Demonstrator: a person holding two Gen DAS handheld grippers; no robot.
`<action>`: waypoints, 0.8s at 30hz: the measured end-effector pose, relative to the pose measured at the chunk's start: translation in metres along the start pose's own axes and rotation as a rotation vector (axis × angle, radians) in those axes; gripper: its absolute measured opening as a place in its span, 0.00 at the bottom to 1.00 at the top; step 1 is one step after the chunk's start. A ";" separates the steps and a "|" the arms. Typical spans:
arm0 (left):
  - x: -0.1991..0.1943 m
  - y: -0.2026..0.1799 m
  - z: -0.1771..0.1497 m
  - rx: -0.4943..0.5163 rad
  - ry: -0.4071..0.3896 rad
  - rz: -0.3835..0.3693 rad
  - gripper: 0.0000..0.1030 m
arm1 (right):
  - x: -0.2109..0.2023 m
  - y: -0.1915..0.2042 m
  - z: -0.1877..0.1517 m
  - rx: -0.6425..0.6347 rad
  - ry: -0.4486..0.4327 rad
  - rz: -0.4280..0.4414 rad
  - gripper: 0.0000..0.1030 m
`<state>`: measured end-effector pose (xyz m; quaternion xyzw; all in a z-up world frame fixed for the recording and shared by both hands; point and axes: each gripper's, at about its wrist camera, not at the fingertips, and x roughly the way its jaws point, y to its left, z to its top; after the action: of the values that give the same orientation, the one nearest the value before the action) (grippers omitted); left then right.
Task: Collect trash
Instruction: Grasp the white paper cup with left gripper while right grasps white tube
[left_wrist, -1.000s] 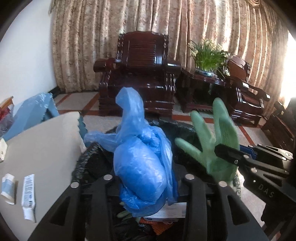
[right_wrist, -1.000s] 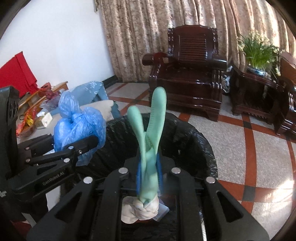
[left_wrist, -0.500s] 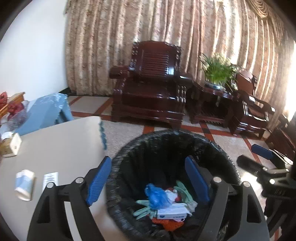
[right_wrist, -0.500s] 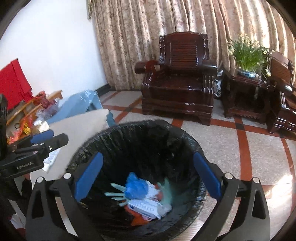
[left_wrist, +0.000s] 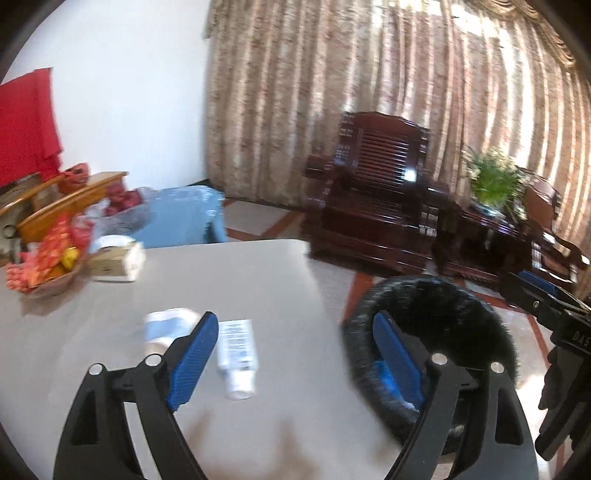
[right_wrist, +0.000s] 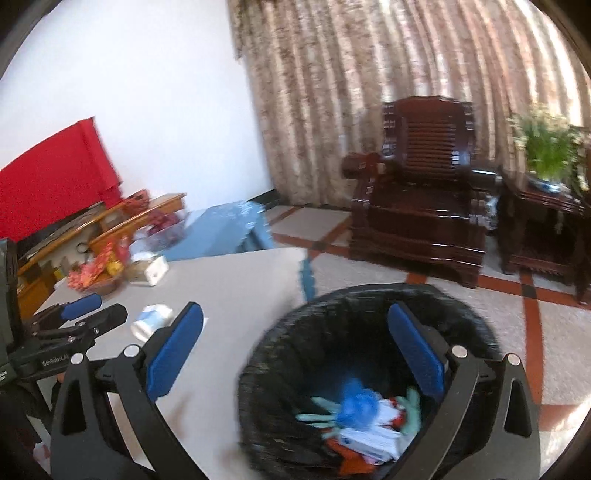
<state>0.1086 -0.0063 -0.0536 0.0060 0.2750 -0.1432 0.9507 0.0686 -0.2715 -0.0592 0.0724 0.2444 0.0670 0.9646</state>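
My left gripper (left_wrist: 295, 321) hangs over the beige table (left_wrist: 221, 273), its jaws opening with nothing between them. A white tube (left_wrist: 238, 354) lies just right of its left finger, and a crumpled blue-white packet (left_wrist: 166, 326) lies behind that finger. The black-lined bin (left_wrist: 436, 295) stands off the table's right edge. My right gripper (right_wrist: 295, 310) is open and empty above the bin's rim (right_wrist: 369, 291). Inside the bin lie a knotted blue bag (right_wrist: 356, 402), a green glove (right_wrist: 412, 410) and other scraps.
A basket of red packets (left_wrist: 48, 258) and a tissue box (left_wrist: 114, 258) sit at the table's far left. Beyond the table are a blue plastic stool (left_wrist: 184, 218), a dark wooden armchair (left_wrist: 376, 192), a side table with a plant (left_wrist: 495, 181) and curtains.
Both grippers opened: the blue bag and the green glove dropped into the bin. The left gripper then swung left over the table; the right one drew back and rose.
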 end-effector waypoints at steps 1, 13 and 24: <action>-0.003 0.011 -0.002 -0.010 -0.003 0.023 0.82 | 0.005 0.007 0.000 -0.011 0.004 0.005 0.95; -0.008 0.104 -0.031 -0.083 0.010 0.214 0.82 | 0.098 0.112 -0.012 -0.119 0.102 0.110 0.95; 0.013 0.153 -0.049 -0.123 0.065 0.277 0.82 | 0.179 0.162 -0.053 -0.117 0.243 0.086 0.94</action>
<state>0.1358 0.1412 -0.1129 -0.0095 0.3104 0.0066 0.9505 0.1835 -0.0778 -0.1603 0.0180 0.3519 0.1309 0.9267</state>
